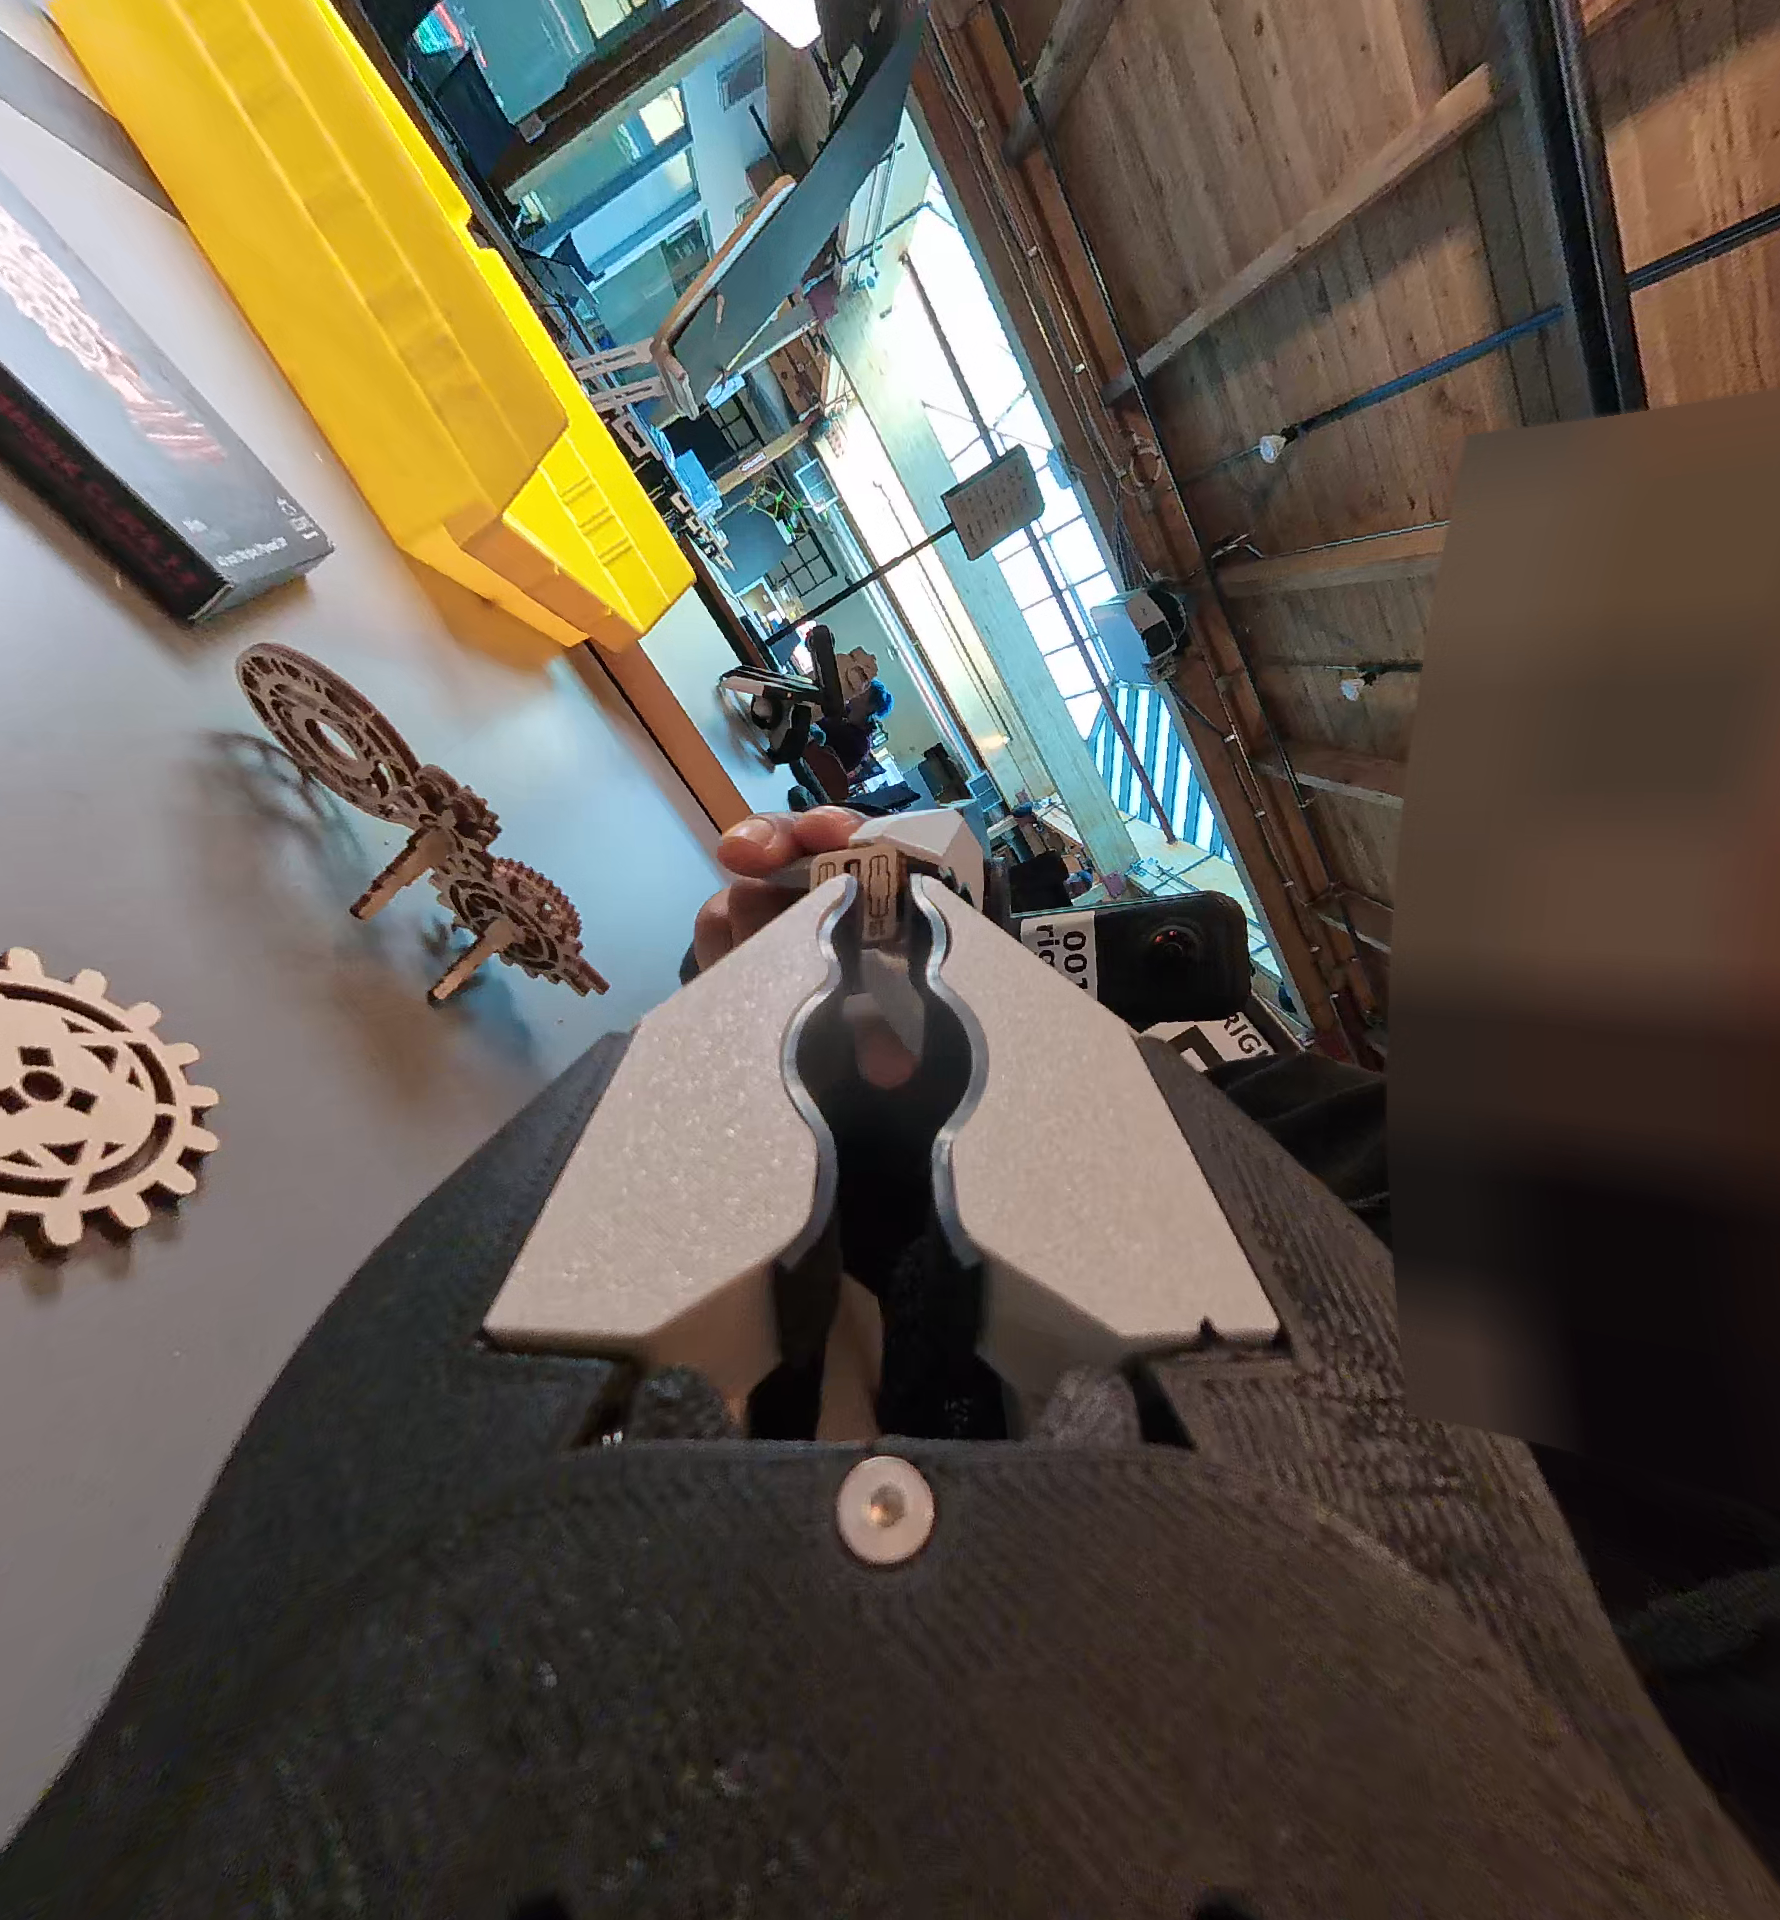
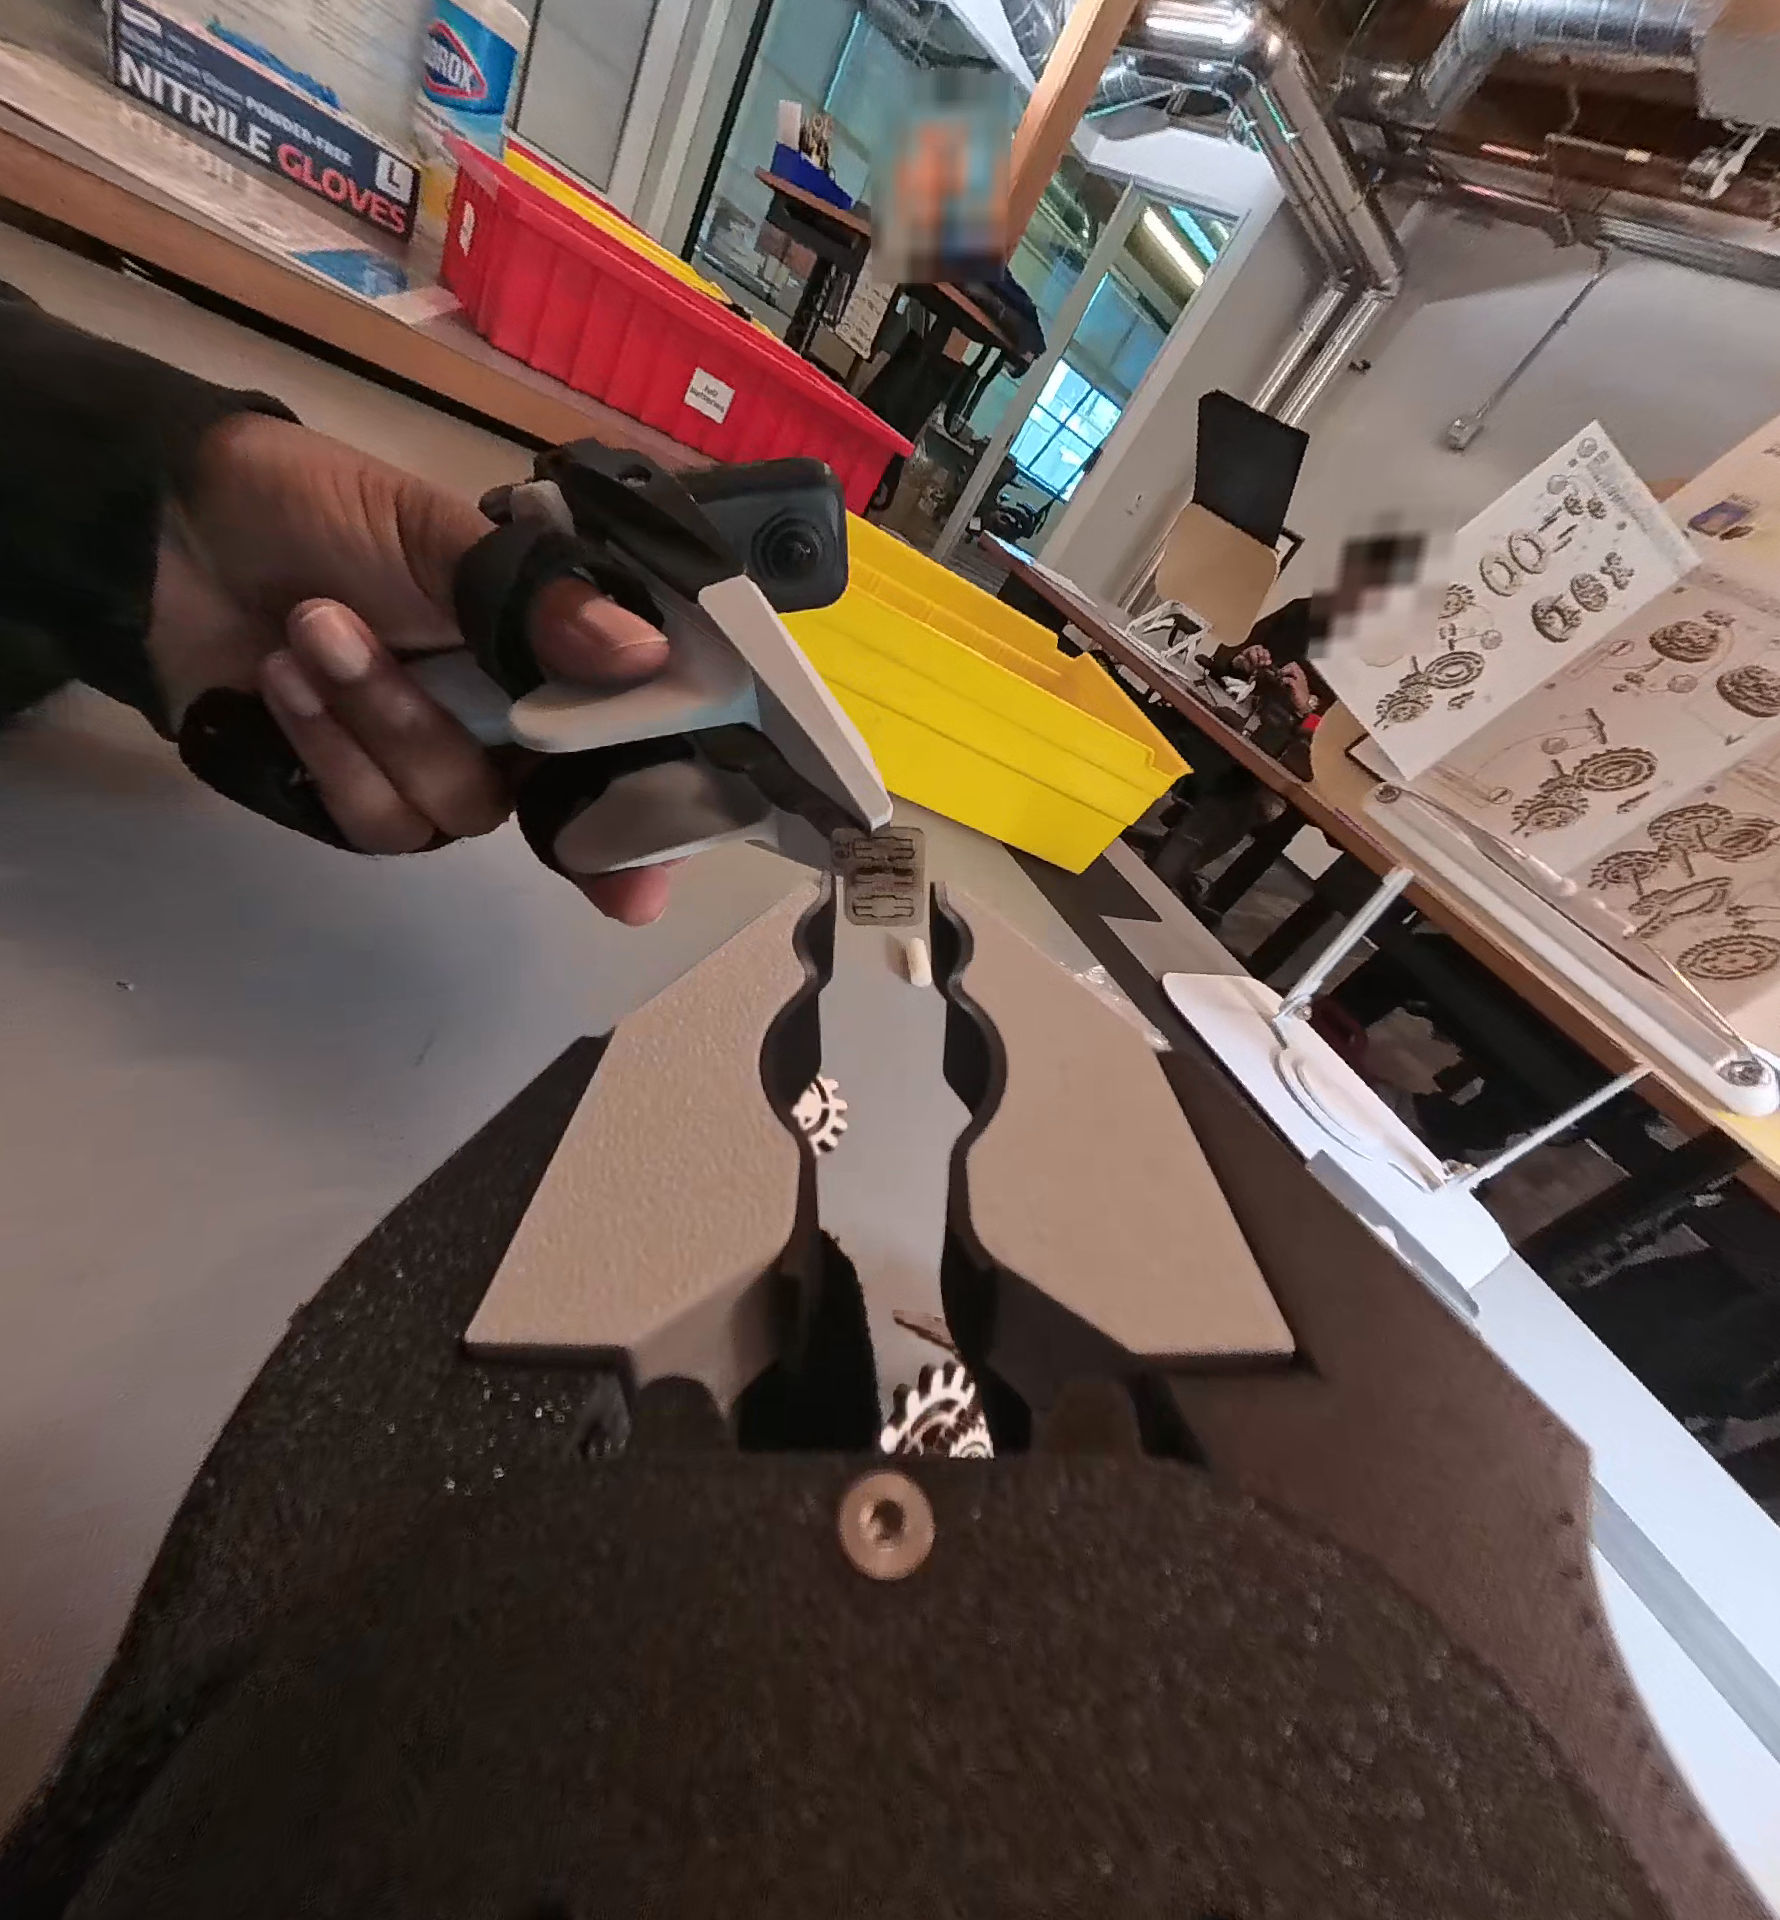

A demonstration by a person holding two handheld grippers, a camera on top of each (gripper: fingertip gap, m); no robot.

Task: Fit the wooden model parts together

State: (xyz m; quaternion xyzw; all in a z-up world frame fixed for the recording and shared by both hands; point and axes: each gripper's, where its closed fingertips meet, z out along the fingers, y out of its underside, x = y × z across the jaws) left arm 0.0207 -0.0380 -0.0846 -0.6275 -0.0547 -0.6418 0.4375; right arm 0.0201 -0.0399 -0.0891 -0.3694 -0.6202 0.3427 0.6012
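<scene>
Two grippers: both meet at one small wooden part, held up above the grey table [image 1: 86, 790].
Left gripper [image 1: 878, 891]: jaws drawn in close at the tips, pinching the lower edge of the small wooden part [image 1: 858, 891]; in the right wrist view it [image 2: 870, 821] comes in from the left, its pale fingers touching the top corner of the part.
Right gripper [image 2: 881, 899]: jaws nearly together at the tips, clamped on the part's narrow stem [image 2: 878, 873]; the wider, slotted head stands clear above the fingertips.
Hand [image 2: 346, 634]: wrapped round the left gripper's handle, dark sleeve behind it.
Gear assembly [image 1: 418, 821]: several dark wooden gears joined together, standing on the table, well apart from the grippers.
Loose gear [image 1: 44, 1091]: pale, flat on the table, near the assembly.
Dark box [image 1: 86, 395]: lies on the table beyond the assembly.
Yellow bin [image 2: 979, 707]: at the table's far edge, with a red bin [image 2: 657, 322] behind it.
Instruction sheets [image 2: 1634, 748]: propped on a stand to the right, printed with gear drawings.
</scene>
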